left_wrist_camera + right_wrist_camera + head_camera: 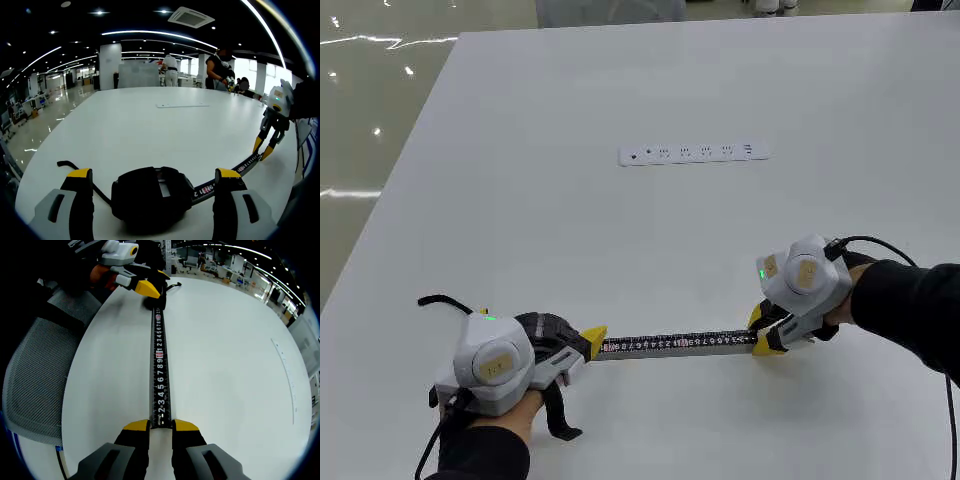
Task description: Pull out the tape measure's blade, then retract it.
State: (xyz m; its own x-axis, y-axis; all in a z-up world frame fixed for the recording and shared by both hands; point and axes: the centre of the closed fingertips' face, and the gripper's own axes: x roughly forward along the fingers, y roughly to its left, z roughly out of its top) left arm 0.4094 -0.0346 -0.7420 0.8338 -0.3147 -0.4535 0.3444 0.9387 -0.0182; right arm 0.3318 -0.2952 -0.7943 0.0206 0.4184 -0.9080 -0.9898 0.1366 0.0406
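- Logged the left gripper (154,175) on the white table (620,230), well toward the person from the power strip (693,153) and out past its left end.
- Found its jaws spread, one on either side of the black tape measure case (150,197), with a sliver of gap at each side in the left gripper view.
- Noted a black strap (65,164) trailing from the case, further left of the strip.
- Traced the blade (675,343) out of the case: flat on the table, numbers up, roughly parallel to the strip and straight toward the person from it.
- Found the right gripper (161,426) toward the person from the strip's right end, well apart from it, jaws drawn together and pinching the blade's end at the low numbers.
- Caught people (170,70) standing beyond the strip, past the table's far edge.
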